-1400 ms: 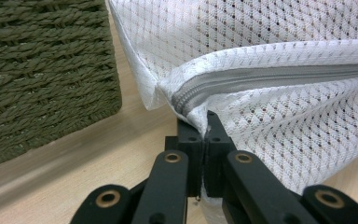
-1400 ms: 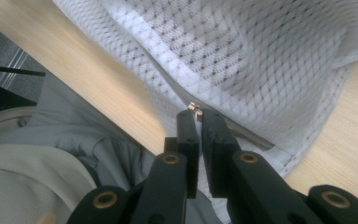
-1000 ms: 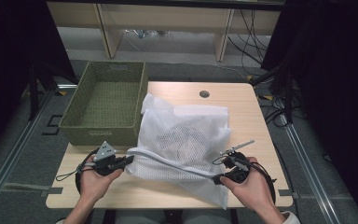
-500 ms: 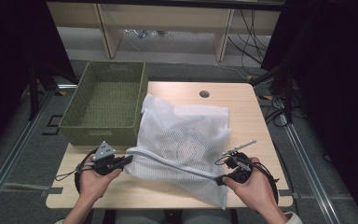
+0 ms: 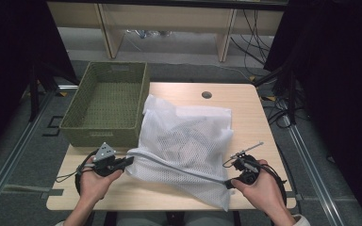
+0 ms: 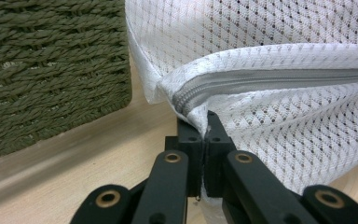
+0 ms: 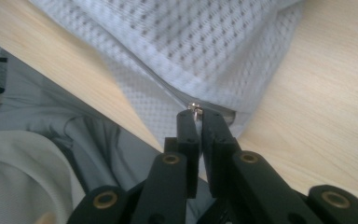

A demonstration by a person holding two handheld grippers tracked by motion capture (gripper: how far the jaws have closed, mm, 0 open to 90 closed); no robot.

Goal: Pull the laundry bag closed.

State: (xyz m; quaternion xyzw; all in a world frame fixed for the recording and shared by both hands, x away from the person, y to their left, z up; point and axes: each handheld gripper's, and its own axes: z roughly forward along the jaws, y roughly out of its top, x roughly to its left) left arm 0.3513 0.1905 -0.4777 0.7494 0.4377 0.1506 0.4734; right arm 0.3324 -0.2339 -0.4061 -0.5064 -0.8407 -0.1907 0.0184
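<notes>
Mesh laundry bag, white and zippered, lies on the wooden surface between the two hands, and both pairs of tongs grip it at its near edge. The left tongs are clamped shut on the bag's corner at the end of the grey zipper; in the left gripper view the black jaws are pressed together with a fold of the white netting and the zipper's end pinched between them. The right tongs are closed on the small metal zipper pull at the other end of the zipper; in the right gripper view the jaws stand nearly together with the pull caught at their tips, at the near edge of the surface. The zipper runs as a taut grey line between the two grips, across the bag's near side. The left hand and right hand hold the grippers low over the near part of the surface, well apart. Grey folded shapes show dimly through the netting, too vague to identify. Just beside the bag's left edge stands a green woven basket, touching or nearly touching the mesh. Farther back, a small round hole sits in the surface.
</notes>
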